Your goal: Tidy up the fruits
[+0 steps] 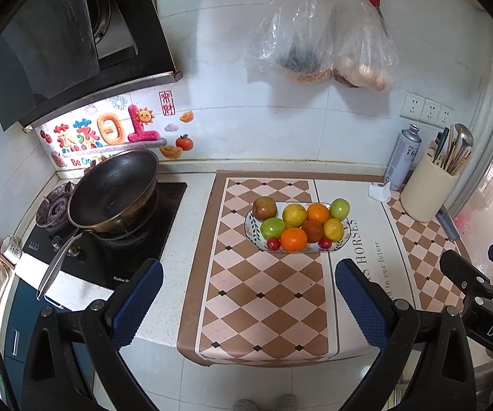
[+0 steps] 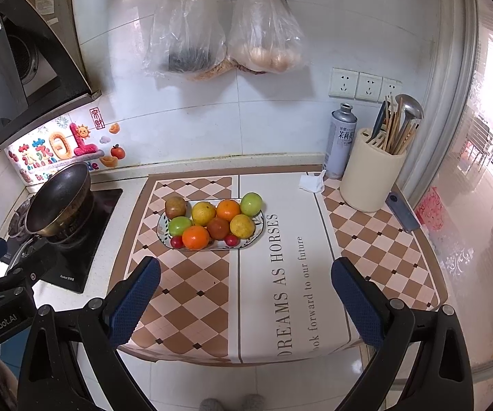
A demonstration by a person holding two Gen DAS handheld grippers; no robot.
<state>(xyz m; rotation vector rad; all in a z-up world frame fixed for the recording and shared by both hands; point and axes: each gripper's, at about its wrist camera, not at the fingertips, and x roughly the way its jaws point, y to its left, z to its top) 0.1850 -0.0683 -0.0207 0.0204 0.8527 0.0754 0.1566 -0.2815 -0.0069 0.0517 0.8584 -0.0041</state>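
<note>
All the round orange, yellow, green and red fruits (image 1: 294, 226) lay together on an oval white patterned plate (image 1: 251, 231); my left tongs (image 1: 248, 294) and right tongs (image 2: 246, 293) hung spread, empty.

wok (image 1: 114, 190) on stove (image 1: 109, 239) | 2 hanging bags (image 2: 226, 24) | utensil holder (image 2: 371, 171) | spray can (image 2: 340, 140)

Right tool (image 2: 245, 279) hung wide open over the worktop (image 2: 366, 239) — plate (image 2: 256, 236) piled with fruit (image 2: 212, 221) sat well ahead, wok (image 2: 58, 202) off left.
</note>
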